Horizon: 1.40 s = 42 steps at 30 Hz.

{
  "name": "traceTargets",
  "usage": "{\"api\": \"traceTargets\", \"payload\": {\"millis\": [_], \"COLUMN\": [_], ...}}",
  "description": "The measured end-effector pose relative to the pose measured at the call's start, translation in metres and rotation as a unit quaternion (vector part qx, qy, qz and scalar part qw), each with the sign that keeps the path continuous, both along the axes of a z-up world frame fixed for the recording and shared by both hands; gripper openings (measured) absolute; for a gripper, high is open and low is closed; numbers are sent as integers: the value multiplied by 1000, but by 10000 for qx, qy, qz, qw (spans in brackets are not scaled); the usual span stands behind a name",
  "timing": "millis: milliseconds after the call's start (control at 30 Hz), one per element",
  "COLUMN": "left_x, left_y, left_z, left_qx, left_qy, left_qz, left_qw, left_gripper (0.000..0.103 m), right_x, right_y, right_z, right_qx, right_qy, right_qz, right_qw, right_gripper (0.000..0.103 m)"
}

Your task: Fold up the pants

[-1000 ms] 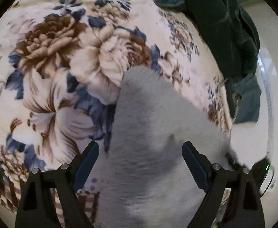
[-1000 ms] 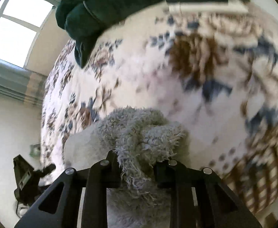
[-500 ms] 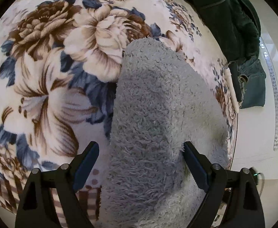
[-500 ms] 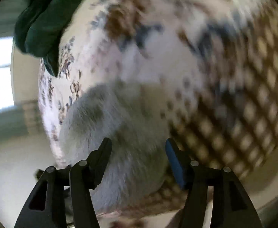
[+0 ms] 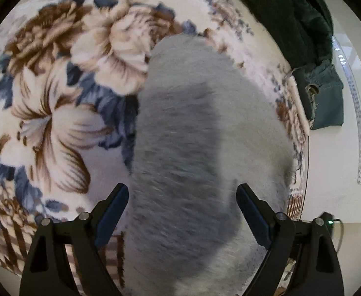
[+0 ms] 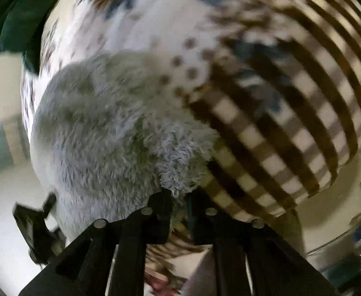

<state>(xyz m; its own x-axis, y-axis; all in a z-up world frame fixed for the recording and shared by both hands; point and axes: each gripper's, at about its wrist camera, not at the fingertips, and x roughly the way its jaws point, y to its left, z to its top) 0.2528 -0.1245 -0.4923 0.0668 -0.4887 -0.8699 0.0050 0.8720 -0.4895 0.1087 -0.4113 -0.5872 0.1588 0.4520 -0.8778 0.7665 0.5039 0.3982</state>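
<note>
Since a second ago the right gripper (image 6: 179,198) has dropped low to the near edge of the pants (image 5: 200,148); its jaws opened and have just been closing again, and now they stand nearly together with a fluffy grey tuft at their tips. Whether the pads truly pinch it I cannot tell. Over on the other side, the left gripper (image 5: 181,208) hangs above the pants with its jaws spread wide, straddling the cloth without touching it. Grey and fuzzy, the pants lie in a long folded strip on the floral blanket (image 5: 57,103). Beyond them, a dark green garment (image 5: 291,17) is heaped at the blanket's far edge.
</note>
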Motion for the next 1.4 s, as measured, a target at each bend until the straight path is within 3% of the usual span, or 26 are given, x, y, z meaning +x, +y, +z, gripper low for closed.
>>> {"api": "traceTargets", "payload": {"millis": [100, 233, 333, 400, 500, 533, 600, 700, 767, 833, 867, 900, 967, 1033, 1100, 1167, 1267, 1400], "left_x": [7, 33, 60, 76, 92, 93, 93, 87, 77, 66, 60, 49, 34, 20, 10, 3, -8, -10], "left_y": [-7, -16, -20, -19, -11, -8, -4, -1, 1, 1, 0, 0, -3, -9, -12, 0, 42, 59], "left_z": [21, 20, 6, -3, -19, -23, -29, -29, -19, -8, -2, 5, 9, 11, 3, -22, -67, -65], "left_qx": [10, 44, 77, 152, 156, 109, 23, -49, -241, -341, -400, -508, -744, -675, -292, 178, -322, -566], "left_qy": [-346, -531, -464, -422, -208, -147, -16, 50, 52, -39, -122, -214, -219, -333, -428, -170, 596, 547], "left_qz": [-29, 43, 105, 156, 248, 261, 291, 315, 374, 343, 330, 338, 251, 20, -291, -278, 399, 552], "left_qw": [9994, 9986, 9988, 9989, 9994, 9995, 9996, 9995, 9990, 9988, 9986, 9979, 9967, 9972, 9982, 9993, 9969, 9954], "left_gripper": [89, 89, 89, 89, 89, 89, 89, 89, 89, 89, 95, 100, 103, 103, 103, 103, 103, 103], "right_x": [11, 46, 109, 156, 179, 179, 175, 182, 176, 162, 150, 136, 113, 82, 55, 35, 18, 7], "right_y": [-4, -4, -1, -4, -13, -19, -24, -22, -22, -23, -23, -23, -25, -26, -25, -20, -8, 2], "right_z": [55, 97, 86, 56, -1, -16, -39, -40, -28, -10, 3, 17, 35, 45, 44, 32, 5, -19], "right_qx": [-1074, -2007, -1728, -996, -55, 28, -32, -150, -111, -60, -130, -326, -584, -645, -512, -267, -60, 469], "right_qy": [-383, -1052, -1455, -1526, -1169, -1056, -881, -856, -916, -1183, -1300, -1342, -1393, -1304, -1209, -1123, -859, -1043], "right_qz": [73, 133, 611, 615, 400, 306, 209, 321, 389, 376, 364, 386, 459, 478, 361, 269, 356, 242], "right_qw": [9935, 9739, 9722, 9813, 9923, 9939, 9959, 9957, 9950, 9922, 9908, 9897, 9875, 9882, 9907, 9930, 9956, 9931], "right_gripper": [51, 56, 56, 56, 55, 52, 36, 36, 42, 62, 80, 90, 90, 90, 90, 90, 91, 97]}}
